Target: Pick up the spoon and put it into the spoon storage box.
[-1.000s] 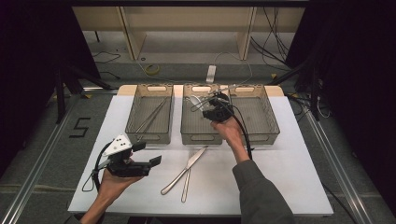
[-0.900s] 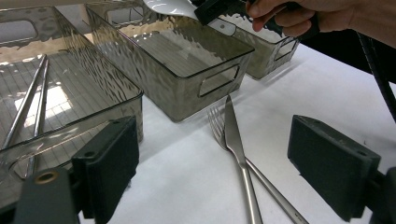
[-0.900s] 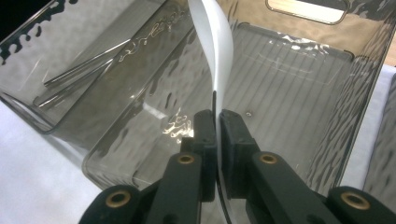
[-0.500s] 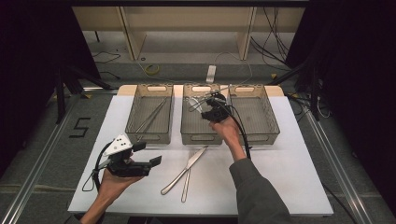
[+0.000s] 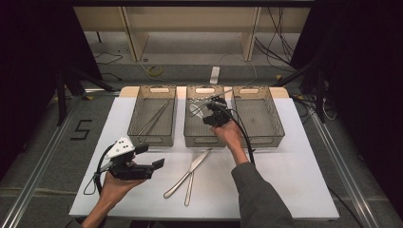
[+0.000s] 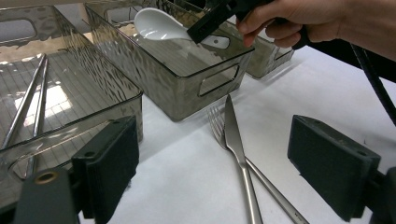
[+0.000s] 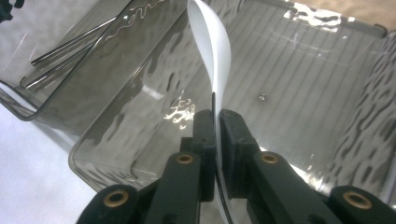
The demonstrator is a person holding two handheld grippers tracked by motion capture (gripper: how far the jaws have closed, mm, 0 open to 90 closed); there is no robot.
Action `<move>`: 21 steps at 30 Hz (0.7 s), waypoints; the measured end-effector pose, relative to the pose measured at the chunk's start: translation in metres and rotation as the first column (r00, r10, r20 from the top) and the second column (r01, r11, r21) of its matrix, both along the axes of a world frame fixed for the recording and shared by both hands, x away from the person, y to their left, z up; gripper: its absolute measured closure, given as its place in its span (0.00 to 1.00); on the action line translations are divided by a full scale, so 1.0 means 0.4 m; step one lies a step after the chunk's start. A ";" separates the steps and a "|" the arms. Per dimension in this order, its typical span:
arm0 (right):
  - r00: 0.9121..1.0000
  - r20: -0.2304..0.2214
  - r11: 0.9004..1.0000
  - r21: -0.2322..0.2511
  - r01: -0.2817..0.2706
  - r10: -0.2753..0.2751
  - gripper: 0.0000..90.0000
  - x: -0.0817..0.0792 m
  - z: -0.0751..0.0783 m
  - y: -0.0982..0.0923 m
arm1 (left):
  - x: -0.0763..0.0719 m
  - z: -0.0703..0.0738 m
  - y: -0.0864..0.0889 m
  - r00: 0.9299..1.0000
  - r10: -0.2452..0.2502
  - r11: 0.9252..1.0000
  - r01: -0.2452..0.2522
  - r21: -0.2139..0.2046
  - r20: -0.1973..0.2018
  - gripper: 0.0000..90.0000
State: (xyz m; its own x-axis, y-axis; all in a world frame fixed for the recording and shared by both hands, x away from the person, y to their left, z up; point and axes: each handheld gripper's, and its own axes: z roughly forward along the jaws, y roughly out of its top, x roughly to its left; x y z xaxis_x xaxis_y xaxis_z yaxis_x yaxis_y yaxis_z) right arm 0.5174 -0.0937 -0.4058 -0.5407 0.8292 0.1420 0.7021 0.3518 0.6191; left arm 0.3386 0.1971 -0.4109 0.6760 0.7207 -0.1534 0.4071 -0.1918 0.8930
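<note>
Over the middle tray [image 5: 204,137] on the white desk [image 5: 294,166], the right claw [image 7: 215,122] pinches a white spoon [image 7: 212,42], whose bowl juts out beyond its tips. Nearer the person, the left claw [image 6: 210,177] hovers spread and empty, a knife [image 6: 236,140] and fork [image 6: 217,122] crossed just ahead of it. Grey floor [image 5: 47,128] and a pale shelf unit [image 5: 190,19] lie beyond the desk.

Grey floor [image 5: 43,142] with a "5" mark [image 5: 81,129]; pale shelving [image 5: 190,23] behind.
</note>
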 end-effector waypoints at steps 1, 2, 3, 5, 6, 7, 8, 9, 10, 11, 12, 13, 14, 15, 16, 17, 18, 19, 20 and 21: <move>1.000 -0.001 1.000 0.000 -0.004 0.004 0.95 0.000 -0.002 0.001 | 0.000 0.000 0.000 1.000 0.001 1.000 -0.001 0.000 0.000 0.18; 1.000 -0.005 1.000 0.003 -0.003 0.003 0.94 -0.001 -0.003 0.004 | 0.000 0.000 0.000 1.000 0.001 1.000 -0.001 -0.001 0.000 0.18; 1.000 -0.003 1.000 0.009 -0.010 0.010 0.93 -0.002 -0.004 0.005 | 0.000 0.000 0.000 1.000 0.002 1.000 -0.002 -0.001 0.000 0.18; 1.000 -0.001 1.000 0.015 -0.016 0.017 0.92 -0.003 -0.002 0.006 | 0.000 0.000 -0.001 1.000 0.001 1.000 -0.001 0.001 0.000 0.18; 1.000 0.000 1.000 0.017 -0.021 0.021 0.91 -0.004 0.000 0.006 | 0.000 0.000 -0.001 1.000 0.002 1.000 -0.002 0.002 -0.001 0.18; 1.000 0.000 0.999 0.019 -0.028 0.028 0.91 -0.005 0.003 0.006 | 0.000 -0.001 -0.001 1.000 0.002 1.000 -0.002 0.003 -0.002 0.18; 1.000 0.005 0.999 0.021 -0.026 0.026 0.90 -0.005 0.005 0.004 | 0.000 -0.001 -0.002 1.000 0.002 1.000 -0.002 0.003 -0.003 0.18; 1.000 0.005 0.999 0.026 -0.026 0.026 0.87 -0.006 0.008 0.001 | 0.001 -0.001 -0.003 1.000 0.001 1.000 -0.001 0.003 -0.003 0.18; 1.000 0.003 0.999 0.031 -0.025 0.024 0.85 -0.006 0.010 -0.002 | 0.000 -0.001 -0.004 1.000 -0.002 1.000 0.002 0.004 -0.006 0.18; 1.000 0.003 0.999 0.034 -0.026 0.026 0.83 -0.006 0.011 -0.006 | 0.000 -0.001 -0.004 1.000 -0.004 1.000 0.004 0.007 -0.006 0.18; 1.000 0.003 0.999 0.035 -0.024 0.024 0.81 -0.007 0.013 -0.010 | 0.000 -0.001 -0.004 1.000 -0.005 1.000 0.005 0.009 -0.005 0.18; 1.000 0.001 0.999 0.039 -0.020 0.020 0.80 -0.008 0.016 -0.013 | 0.000 -0.001 -0.004 1.000 -0.006 1.000 0.006 0.007 -0.007 0.18; 1.000 0.006 0.999 0.045 -0.024 0.024 0.78 -0.010 0.019 -0.017 | 0.001 -0.001 -0.004 1.000 -0.007 1.000 0.007 0.005 -0.010 0.18; 1.000 0.009 0.999 0.049 -0.023 0.023 0.74 -0.012 0.023 -0.021 | 0.001 -0.002 -0.004 1.000 -0.008 1.000 0.008 0.004 -0.014 0.18; 1.000 0.012 0.998 0.053 -0.027 0.027 0.73 -0.015 0.027 -0.024 | 0.001 -0.002 -0.004 1.000 -0.009 1.000 0.009 0.004 -0.015 0.18; 0.999 0.014 0.998 0.053 -0.032 0.031 0.71 -0.019 0.031 -0.027 | 0.001 -0.002 -0.005 1.000 -0.011 1.000 0.011 0.005 -0.015 0.18; 0.999 0.019 0.998 0.053 -0.038 0.037 0.68 -0.024 0.037 -0.031 | 0.000 -0.002 -0.005 1.000 -0.012 1.000 0.012 0.005 -0.015 0.18; 0.999 0.018 0.998 0.053 -0.040 0.039 0.65 -0.028 0.041 -0.034 | 0.001 -0.002 -0.006 1.000 -0.013 1.000 0.013 0.004 -0.016 0.18; 0.999 0.019 0.997 0.059 -0.051 0.050 0.64 -0.035 0.045 -0.038 | 0.001 -0.002 -0.008 1.000 -0.013 1.000 0.013 0.004 -0.016 0.18; 0.998 0.028 0.996 0.065 -0.061 0.059 0.63 -0.044 0.050 -0.042 | 0.000 -0.003 -0.009 1.000 -0.015 1.000 0.015 0.003 -0.022 0.18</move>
